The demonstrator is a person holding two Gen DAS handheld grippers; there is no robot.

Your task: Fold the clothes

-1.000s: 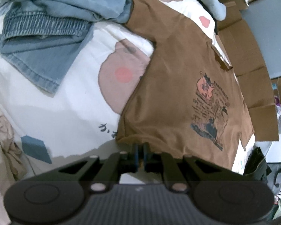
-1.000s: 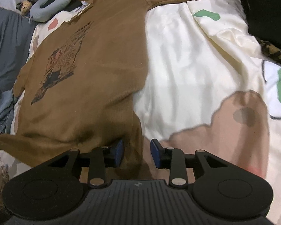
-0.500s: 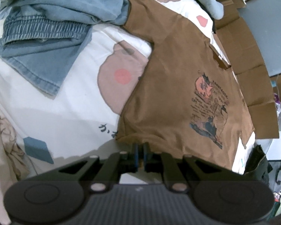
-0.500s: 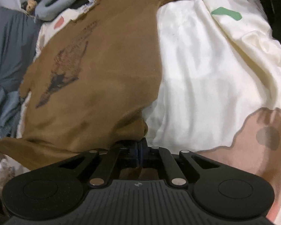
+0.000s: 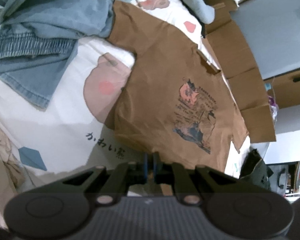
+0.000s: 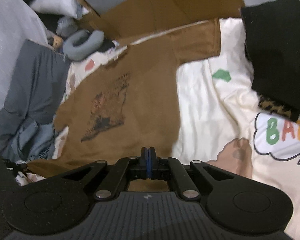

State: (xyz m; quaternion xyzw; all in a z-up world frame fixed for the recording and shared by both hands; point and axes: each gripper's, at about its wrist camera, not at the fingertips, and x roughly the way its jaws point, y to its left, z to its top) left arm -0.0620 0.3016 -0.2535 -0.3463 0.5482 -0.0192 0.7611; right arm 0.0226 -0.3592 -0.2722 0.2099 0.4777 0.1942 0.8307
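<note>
A brown t-shirt (image 5: 160, 76) w/ a dark and pink graphic print (image 5: 196, 114) lies spread face up on a white cartoon-print bedsheet (image 5: 56, 108), collar end far from the cameras, hem end nearest them. Left gripper (image 5: 150, 160) has its blue pads pressed nearly together, pinching the shirt's bottom hem at one corner; fabric runs straight up from betw the pads. Right gripper (image 6: 148, 156) is fully closed, pads touching, w/ brown cloth right at and under its tips at the hem's other corner; the hem there looks pulled up off the sheet, and brown fabric shows through the gap behind the fingers. In the left wrist view a heap of light blue denim clothes (image 5: 40, 32) sits on the sheet beside the shirt's left sleeve, overlapping that sleeve's end. Flattened cardboard (image 5: 242, 68) lies along the shirt's far side, past the bed edge. In the right wrist view a grey neck pillow (image 6: 84, 44) rests near the collar, a black garment (image 6: 278, 56) covers the sheet's right side w/ a leopard-print edge under it, and grey fabric (image 6: 30, 84) lies off to the left. Both views are slightly blurred
</note>
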